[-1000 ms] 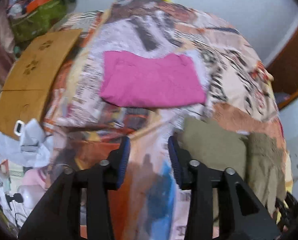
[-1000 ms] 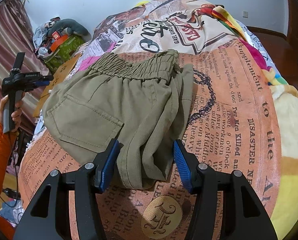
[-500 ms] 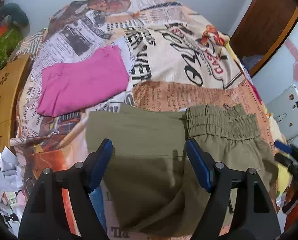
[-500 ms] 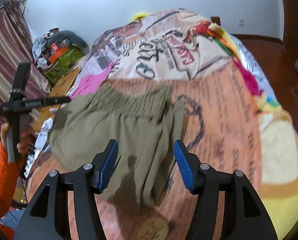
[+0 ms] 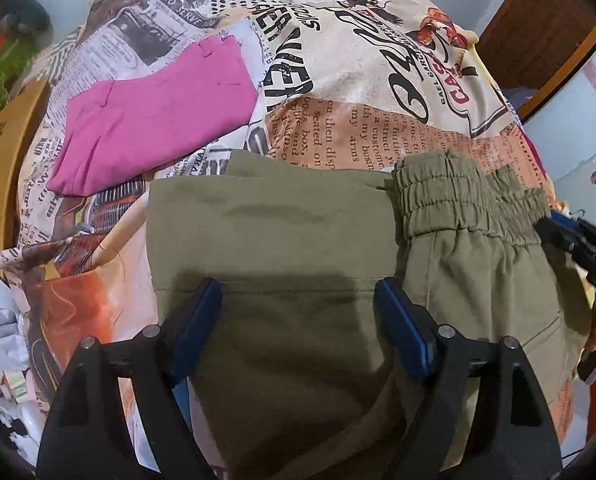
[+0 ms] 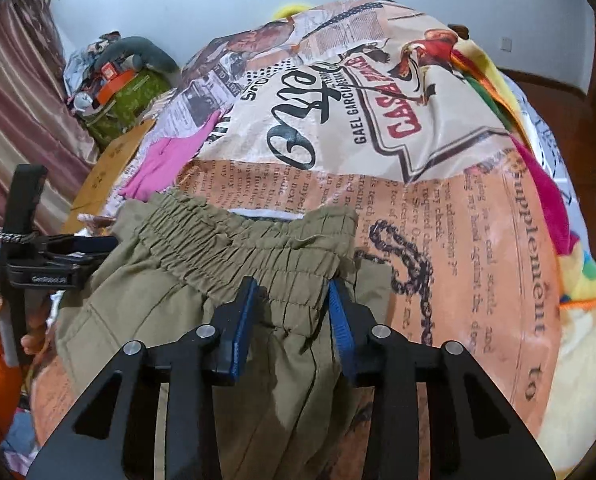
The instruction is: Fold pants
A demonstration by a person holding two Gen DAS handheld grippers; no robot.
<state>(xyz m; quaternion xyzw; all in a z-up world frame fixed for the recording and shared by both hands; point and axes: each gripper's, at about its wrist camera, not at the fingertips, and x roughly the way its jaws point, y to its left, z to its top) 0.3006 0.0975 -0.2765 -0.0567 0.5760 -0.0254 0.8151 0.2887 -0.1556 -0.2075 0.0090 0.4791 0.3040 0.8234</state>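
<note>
Olive green pants (image 5: 298, 248) lie folded on the bed, their elastic waistband (image 5: 462, 192) at the right. My left gripper (image 5: 300, 304) is open, its jaws wide apart just above the folded leg cloth. In the right wrist view the pants (image 6: 145, 312) fill the lower left, and my right gripper (image 6: 291, 308) is open with its blue pads on either side of the gathered waistband (image 6: 257, 248). The right gripper shows at the right edge of the left wrist view (image 5: 578, 240), and the left gripper at the left edge of the right wrist view (image 6: 41, 260).
A folded pink garment (image 5: 153, 120) lies on the newspaper-print bedspread (image 5: 378, 92) beyond the pants, also in the right wrist view (image 6: 165, 160). A brown cardboard sheet (image 5: 1, 152) lies at the bed's left side. A green bag with clutter (image 6: 125, 92) stands by the curtain.
My left gripper swung right from the pink garment to over the olive pants and opened wider. My right gripper moved forward to the waistband and its jaws narrowed around it.
</note>
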